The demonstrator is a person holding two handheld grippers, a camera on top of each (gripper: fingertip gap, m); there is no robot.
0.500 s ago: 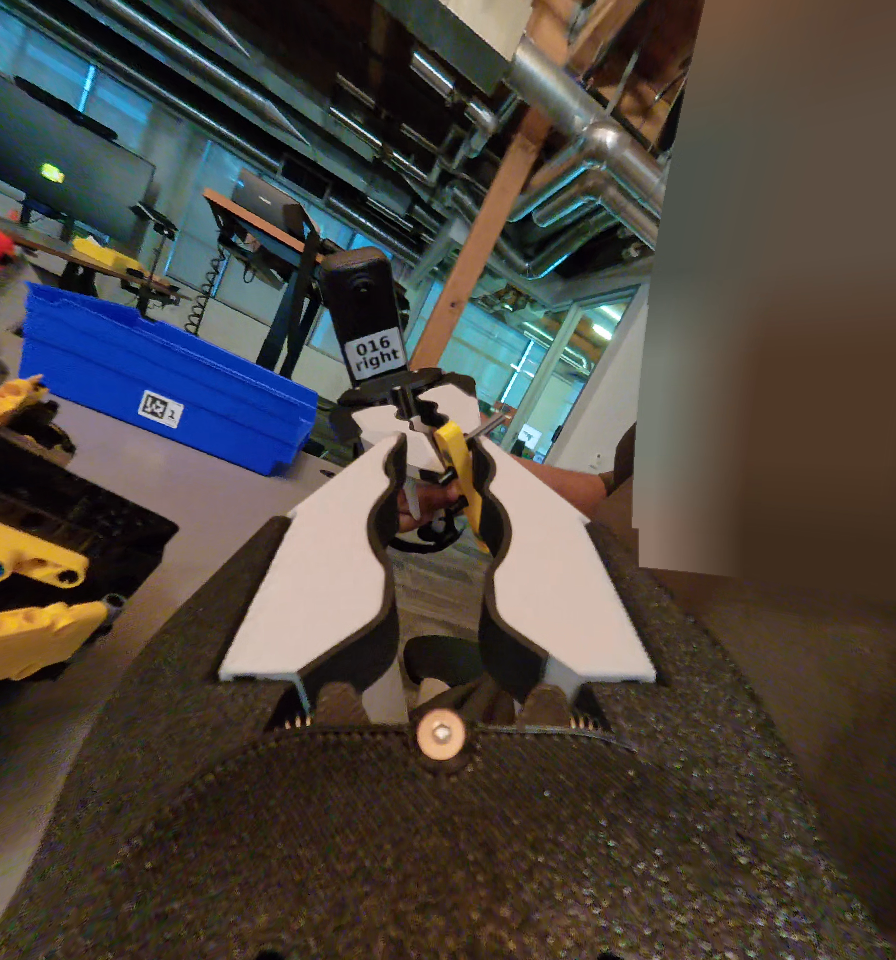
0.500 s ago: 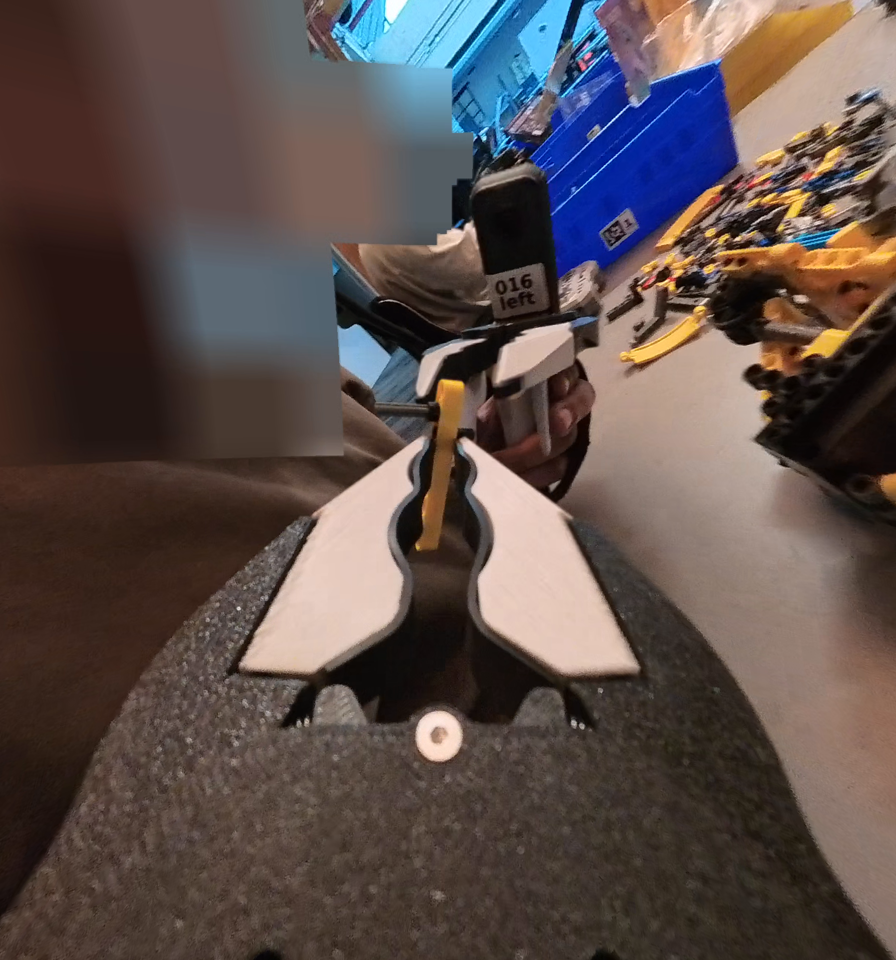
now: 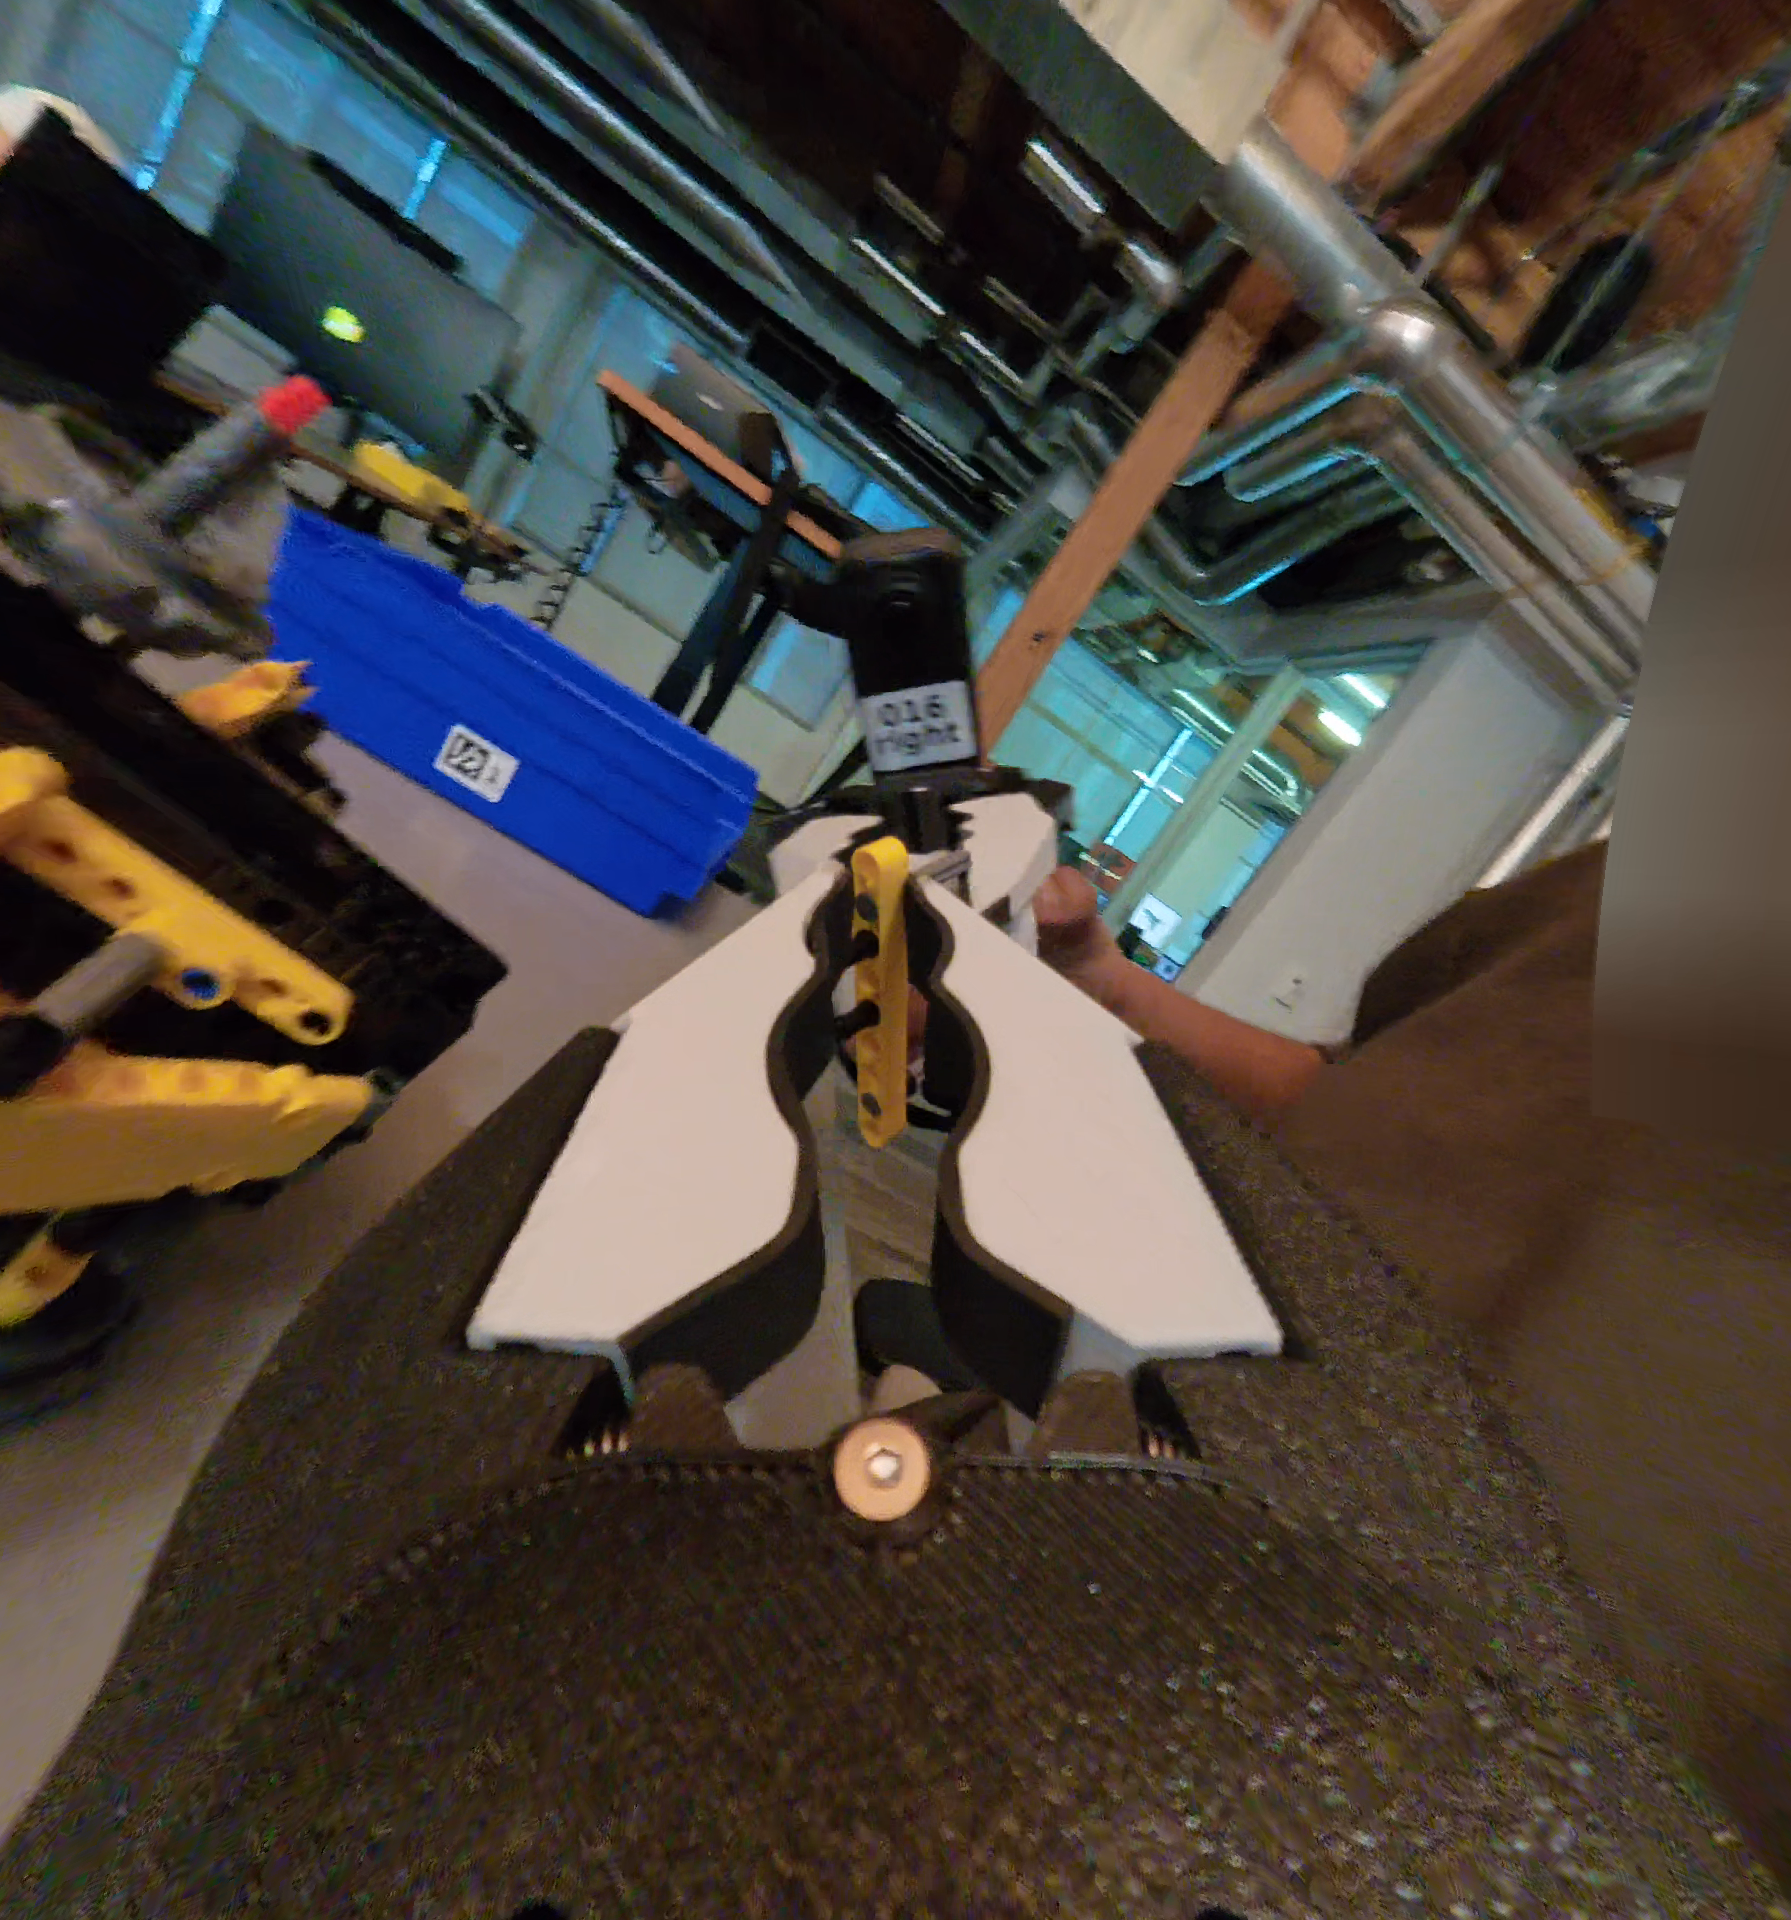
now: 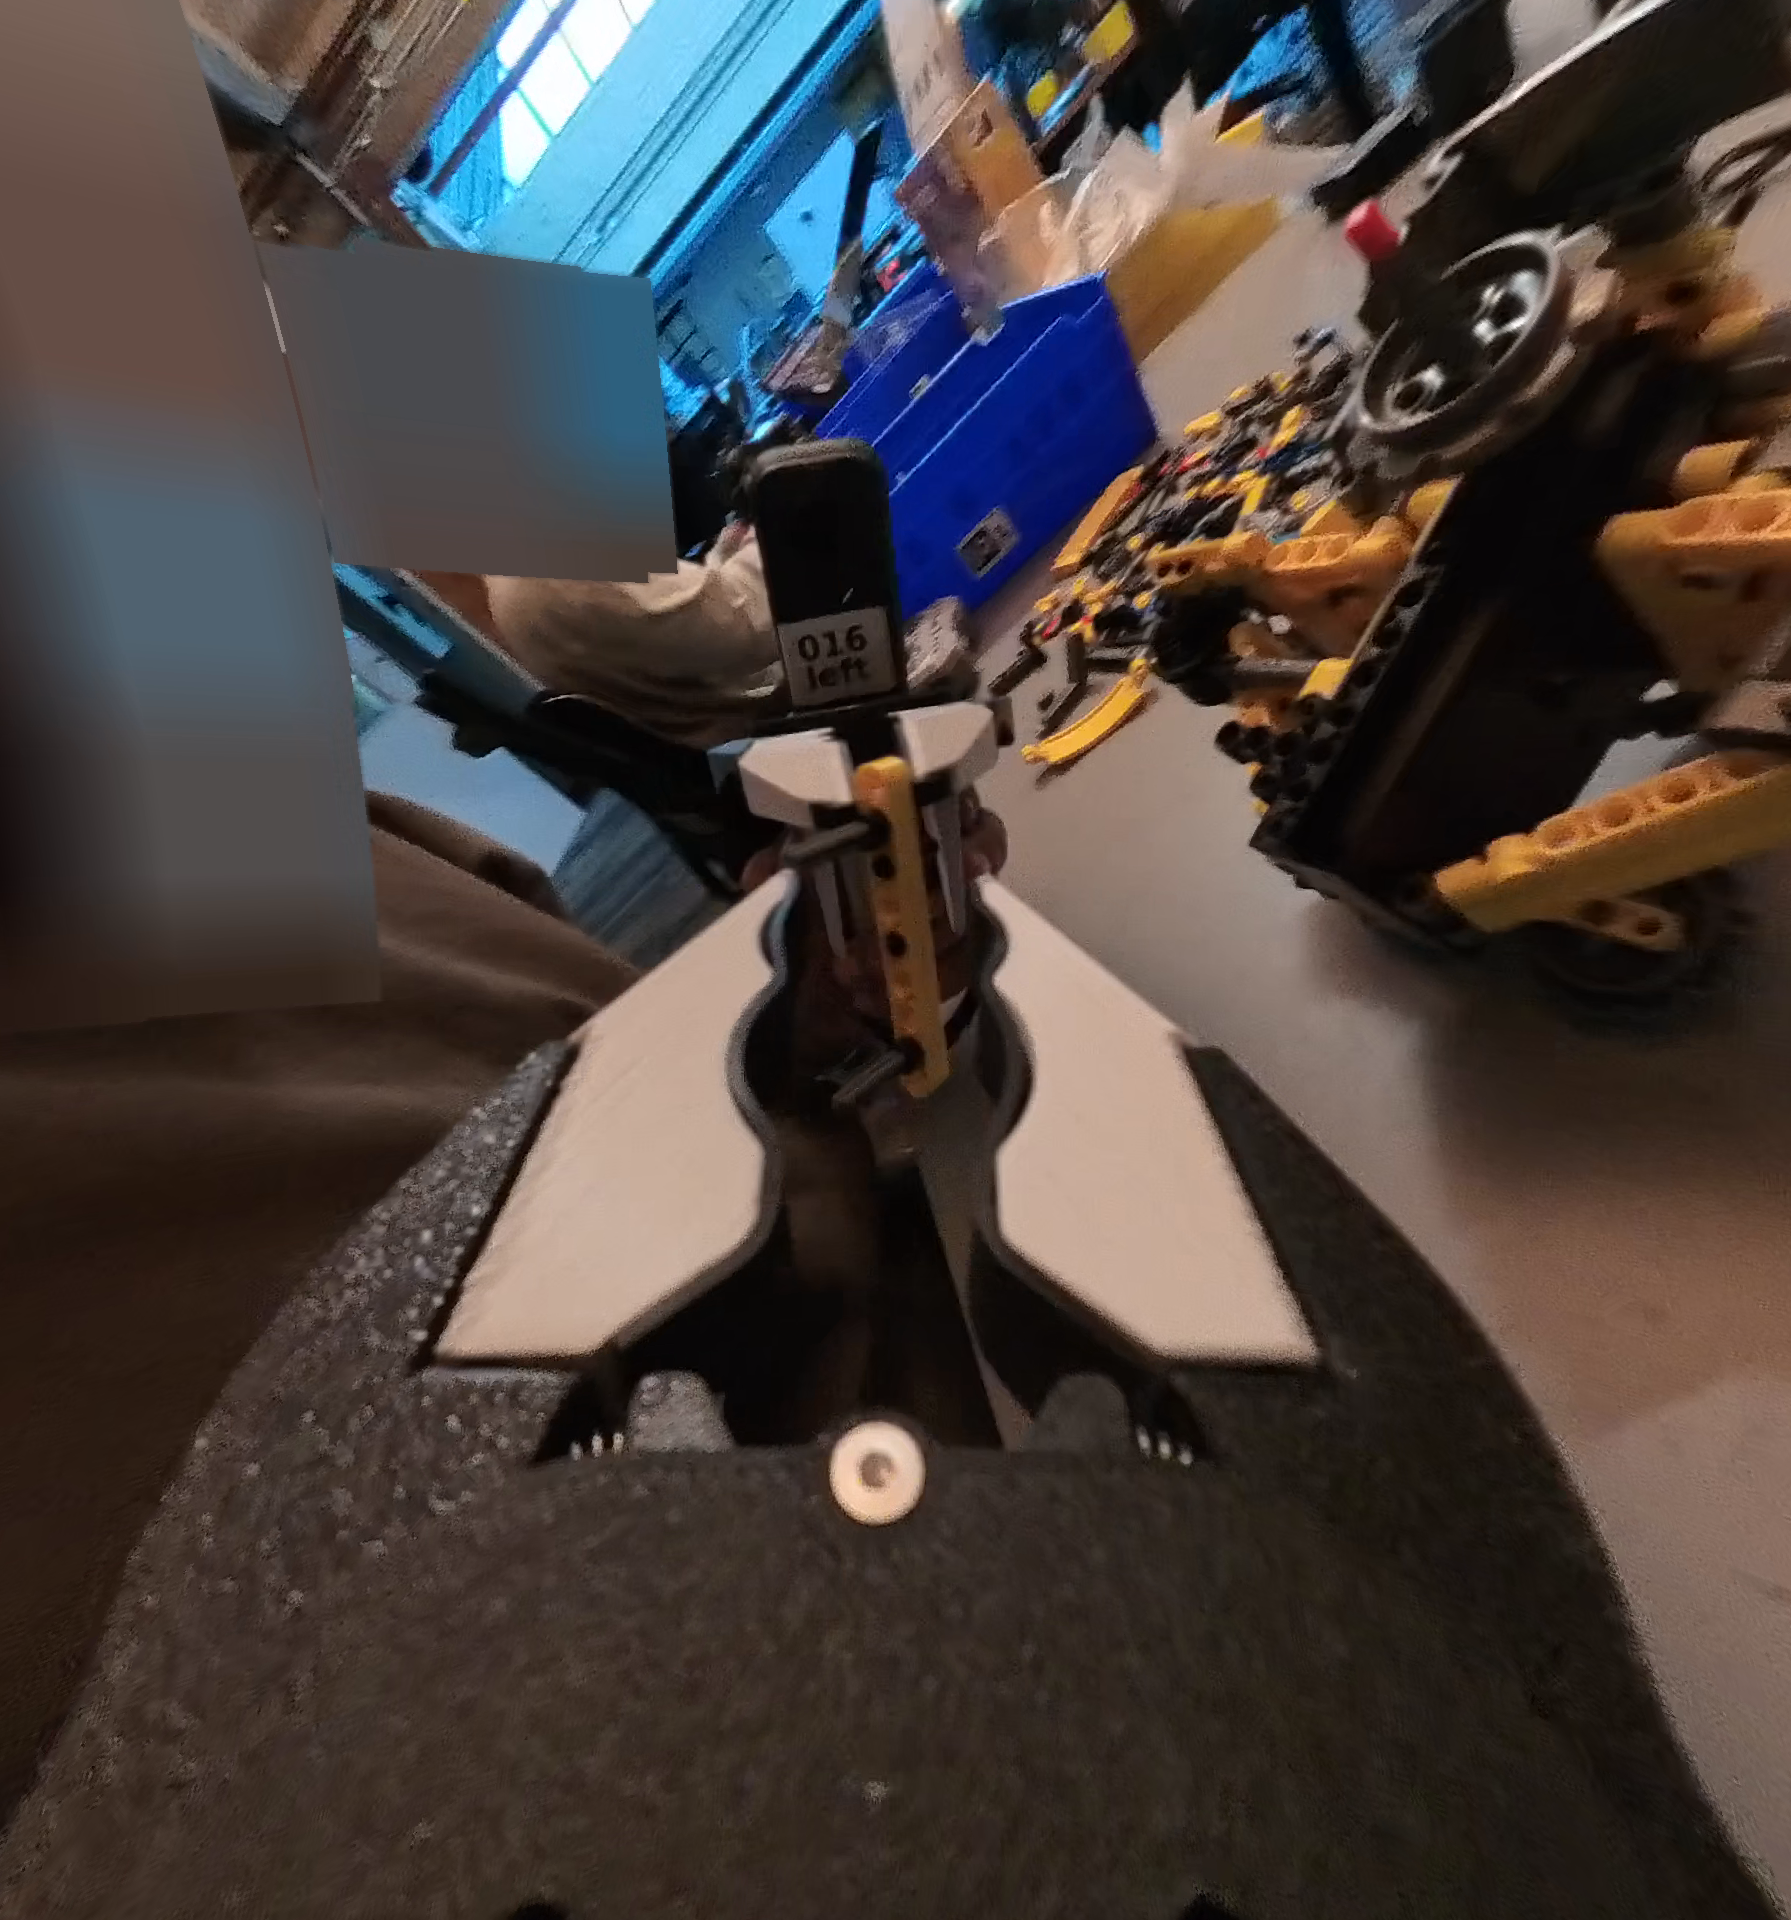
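Observation:
A yellow beam with a row of holes (image 3: 880,997) and black pins stuck through it stands upright between my two grippers, which face each other above the table edge. My left gripper (image 3: 878,883) is shut on the beam near its top end. In the right wrist view the beam (image 4: 906,925) hangs inside the gap of my right gripper (image 4: 886,894), whose jaws stand apart and do not touch it. The left gripper (image 4: 870,769) shows there clamping the beam's upper end. The right gripper (image 3: 917,831) shows beyond the beam in the left wrist view, fingers spread.
A large yellow and black brick-built vehicle (image 4: 1493,727) stands on the grey table (image 4: 1390,1143), and also shows in the left wrist view (image 3: 143,987). Behind it lie several loose pieces (image 4: 1234,499) and a blue bin (image 4: 1005,416). A person's brown clothing (image 3: 1493,1039) is close beside the grippers. The tips of both grippers are at nearly the same place.
The left gripper has closed on the yellow beam and the right gripper's jaws have opened off it. The beam now stands straighter. Both views have swung toward the vehicle.

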